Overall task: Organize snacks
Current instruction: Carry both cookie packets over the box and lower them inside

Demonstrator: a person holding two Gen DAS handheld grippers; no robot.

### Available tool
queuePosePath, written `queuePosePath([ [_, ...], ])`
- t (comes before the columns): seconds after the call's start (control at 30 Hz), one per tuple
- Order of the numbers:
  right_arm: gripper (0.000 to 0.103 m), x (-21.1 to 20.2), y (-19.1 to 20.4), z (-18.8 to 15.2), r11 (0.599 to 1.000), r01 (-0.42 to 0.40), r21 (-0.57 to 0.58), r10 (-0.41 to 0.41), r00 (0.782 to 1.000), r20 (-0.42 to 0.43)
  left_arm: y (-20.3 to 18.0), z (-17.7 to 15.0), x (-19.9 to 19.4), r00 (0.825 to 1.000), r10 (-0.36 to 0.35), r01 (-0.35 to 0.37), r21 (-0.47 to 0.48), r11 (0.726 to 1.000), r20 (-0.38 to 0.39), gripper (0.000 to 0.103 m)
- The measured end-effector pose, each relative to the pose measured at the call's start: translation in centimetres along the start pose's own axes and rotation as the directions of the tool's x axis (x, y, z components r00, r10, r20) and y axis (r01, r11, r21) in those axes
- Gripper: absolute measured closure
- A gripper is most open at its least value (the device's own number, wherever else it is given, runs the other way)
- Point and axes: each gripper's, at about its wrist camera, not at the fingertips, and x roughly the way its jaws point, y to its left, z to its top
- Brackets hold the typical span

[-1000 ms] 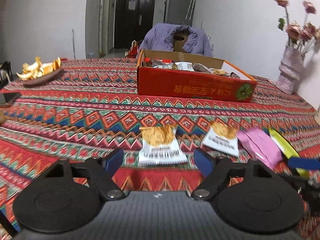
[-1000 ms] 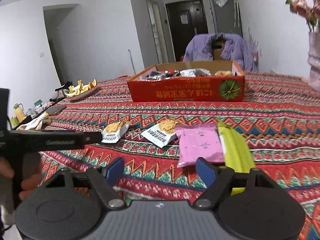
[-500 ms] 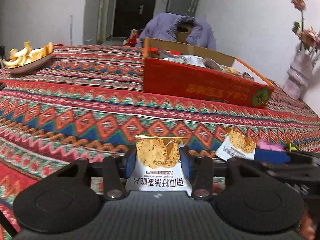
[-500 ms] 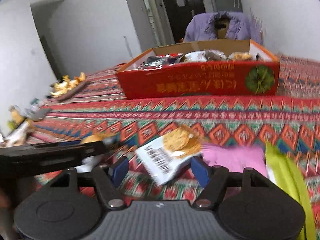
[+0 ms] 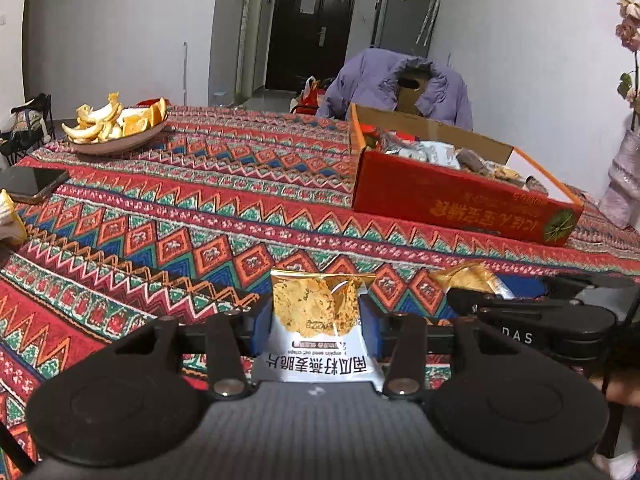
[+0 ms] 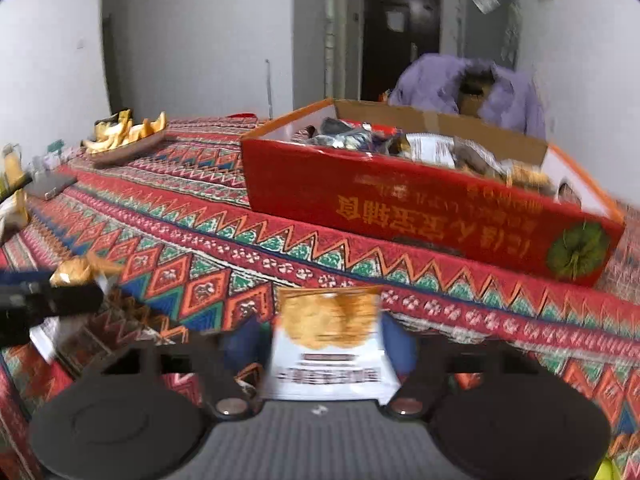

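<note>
We had the L gripper (image 5: 316, 322) clenched on one crisp pack (image 5: 320, 332) btwn its jaws, the R gripper (image 6: 320, 344) closing w/ a second pack (image 6: 328, 352) btwn its jaws, both presumably bound for the box (image 6: 420, 204) ahead.

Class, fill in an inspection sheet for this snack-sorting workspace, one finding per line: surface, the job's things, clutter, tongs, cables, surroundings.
Surface: table under a red patterned tablecloth.
Job's things: two crisp packets, one in each pair of tongs; open red cardboard box already holding snacks.
Clutter: plate of orange peel; dark phone at the left edge.
Tongs: left tongs shut on a crisp packet; right tongs closing, second crisp packet between them, view blurred.
Cables: nothing seen.
Surroundings: purple jacket over a chair, dark door, vase at right.
</note>
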Motion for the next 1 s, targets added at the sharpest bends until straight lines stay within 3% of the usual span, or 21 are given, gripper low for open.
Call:
queuePosePath([
  [0.1,0.063,-1.6,-0.1,-0.5,1.0,-0.018,-0.001,0.018,1.0,-0.004,-0.3,0.2,-1.4,1.0,-0.001,0.001,0.012,1.0,0.025,0.058],
  [0.37,0.064,-11.0,-0.3,-4.6,0.996,-0.08,0.051,0.076,0.994,0.073,-3.0,-1.2,-5.7,0.998,-0.045,0.043,0.043,0.998,0.038,0.058],
  [0.6,0.064,-19.0,-4.2,-7.8,0.985,-0.056,0.163,0.026,0.983,0.184,-7.9,-3.4,-8.6,0.991,-0.127,0.122,0.096,0.988,0.045,0.058],
  [0.87,0.064,-21.9,-7.7,-9.4,0.973,-0.042,0.227,-0.013,0.972,0.236,-12.3,-3.5,-9.4,0.986,-0.158,0.149,0.137,0.979,0.06,0.058],
  [1.0,0.064,-21.6,-9.7,-7.7,0.969,-0.073,0.235,0.009,0.965,0.262,-13.2,-1.5,-8.1,0.981,-0.183,0.172,0.146,0.974,0.065,0.058],
])
